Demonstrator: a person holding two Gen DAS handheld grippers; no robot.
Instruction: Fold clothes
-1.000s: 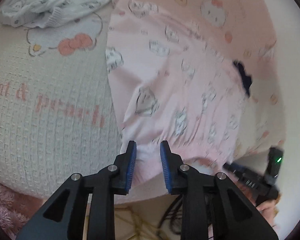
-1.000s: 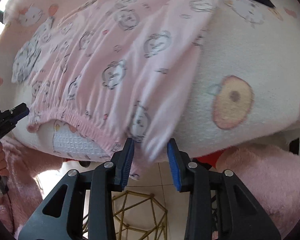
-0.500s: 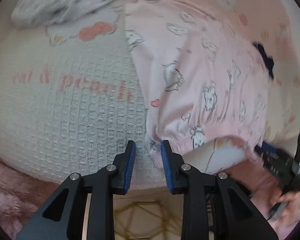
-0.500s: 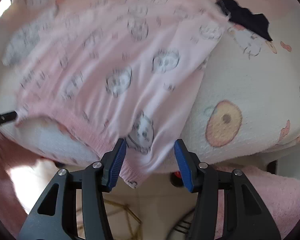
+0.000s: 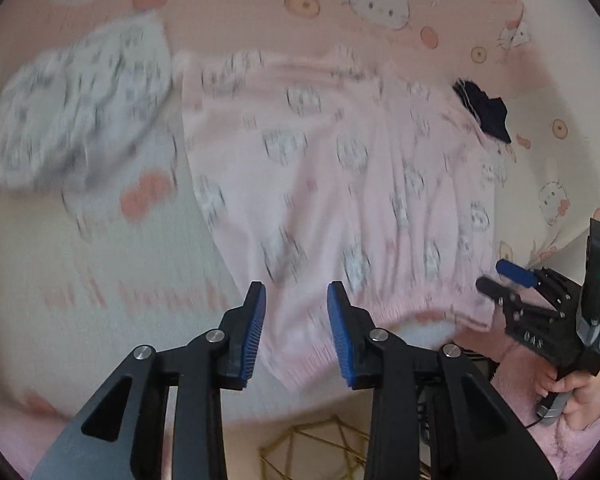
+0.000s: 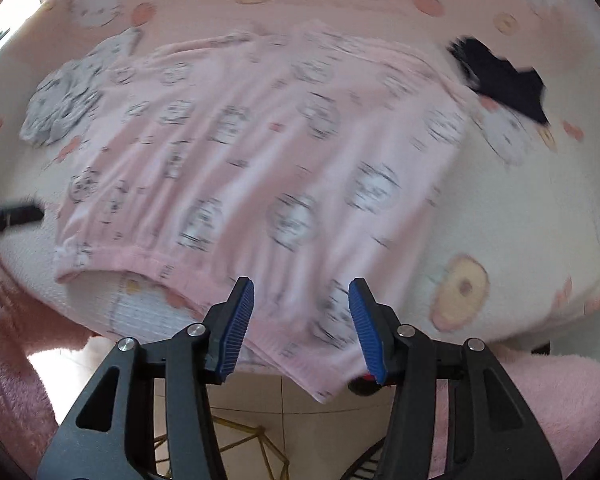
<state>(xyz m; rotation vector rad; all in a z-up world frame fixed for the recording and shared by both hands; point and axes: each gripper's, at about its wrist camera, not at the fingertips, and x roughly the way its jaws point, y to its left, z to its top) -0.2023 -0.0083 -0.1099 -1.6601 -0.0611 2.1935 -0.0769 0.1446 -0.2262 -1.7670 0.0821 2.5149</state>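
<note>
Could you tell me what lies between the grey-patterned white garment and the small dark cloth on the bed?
The pink printed garment spreads between the white garment and the dark cloth, clearest in the right wrist view.

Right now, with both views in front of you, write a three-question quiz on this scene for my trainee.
1. True or false: the left gripper is clamped shut on the pale pink cat-print garment.
2. Which lies at the pink garment's far right corner? A) a small dark navy cloth B) a red towel C) a green sock
3. Fill in: the white grey-patterned garment lies to the ____ of the pink one in the left wrist view.

Key: 1 false, both it and the right gripper stand open over the elastic waistband edge; 2 A; 3 left.
</note>
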